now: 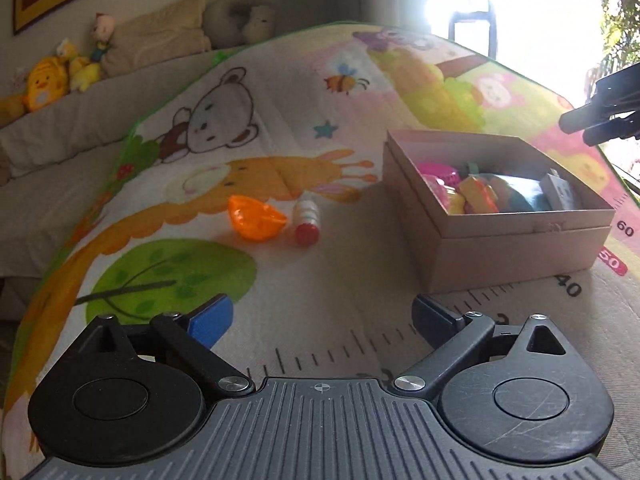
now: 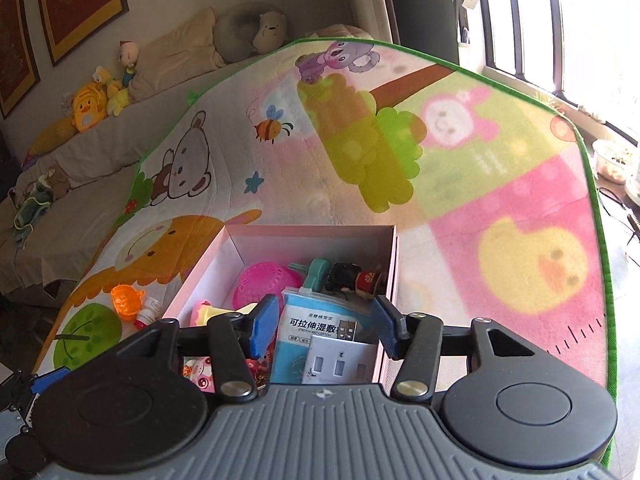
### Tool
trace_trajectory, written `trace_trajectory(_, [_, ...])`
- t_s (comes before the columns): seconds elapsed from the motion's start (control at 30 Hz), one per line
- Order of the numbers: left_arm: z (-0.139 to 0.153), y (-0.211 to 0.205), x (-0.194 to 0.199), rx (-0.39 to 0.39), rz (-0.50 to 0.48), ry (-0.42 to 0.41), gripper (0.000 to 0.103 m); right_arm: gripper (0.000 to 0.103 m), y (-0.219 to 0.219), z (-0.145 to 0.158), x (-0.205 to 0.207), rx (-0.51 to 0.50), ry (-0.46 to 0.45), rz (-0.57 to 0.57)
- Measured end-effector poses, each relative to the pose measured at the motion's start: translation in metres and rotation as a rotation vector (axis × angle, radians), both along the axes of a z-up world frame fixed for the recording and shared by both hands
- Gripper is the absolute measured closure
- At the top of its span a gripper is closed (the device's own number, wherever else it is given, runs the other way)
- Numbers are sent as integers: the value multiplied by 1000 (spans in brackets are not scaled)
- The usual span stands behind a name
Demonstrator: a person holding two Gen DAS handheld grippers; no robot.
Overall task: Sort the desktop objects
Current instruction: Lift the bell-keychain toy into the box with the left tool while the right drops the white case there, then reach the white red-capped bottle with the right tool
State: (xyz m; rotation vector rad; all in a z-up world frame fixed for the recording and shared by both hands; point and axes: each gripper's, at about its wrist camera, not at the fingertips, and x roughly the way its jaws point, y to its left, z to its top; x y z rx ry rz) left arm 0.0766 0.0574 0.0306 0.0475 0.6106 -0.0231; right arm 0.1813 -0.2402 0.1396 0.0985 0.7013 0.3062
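Behind the box (image 2: 304, 236) wall, a half-hidden small bottle (image 2: 150, 308).

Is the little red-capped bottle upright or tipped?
Tipped: the bottle lies on its side on the mat, red cap toward the camera, beside the orange toy.

Left wrist view: low over play mat (image 1: 280, 128), facing box (image 1: 500, 236) from left. Right wrist view: close above box (image 2: 308, 236). Both share mat, box, sofa (image 2: 80, 184).
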Motion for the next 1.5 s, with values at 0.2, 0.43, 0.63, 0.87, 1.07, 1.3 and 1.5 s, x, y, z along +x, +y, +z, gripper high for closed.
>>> trace_trajectory(0.2, [-5,19,-6,-27,102,-31,3,51,51,4,2,-50,23,127])
trace_trajectory(0.43, [-11,47,-8,-108,191,-21,3,51,178,-12,21,-117,126,363])
trace_trajectory(0.63, [-13,51,-7,-150,187,-8,3,51,262,-40,78,-104,260,345])
trace_trajectory(0.87, [-15,53,-5,-172,187,7,2,49,285,-79,99,-112,369,256])
trace_trajectory(1.07, [-15,51,-7,-161,176,21,1,88,292,-78,74,-164,358,384])
trace_trajectory(1.3, [-18,20,-29,-78,7,56,0,92,261,-77,19,-204,342,502])
trace_trajectory(1.5, [-19,0,-49,-21,-83,37,0,92,209,-78,-43,-202,296,619])
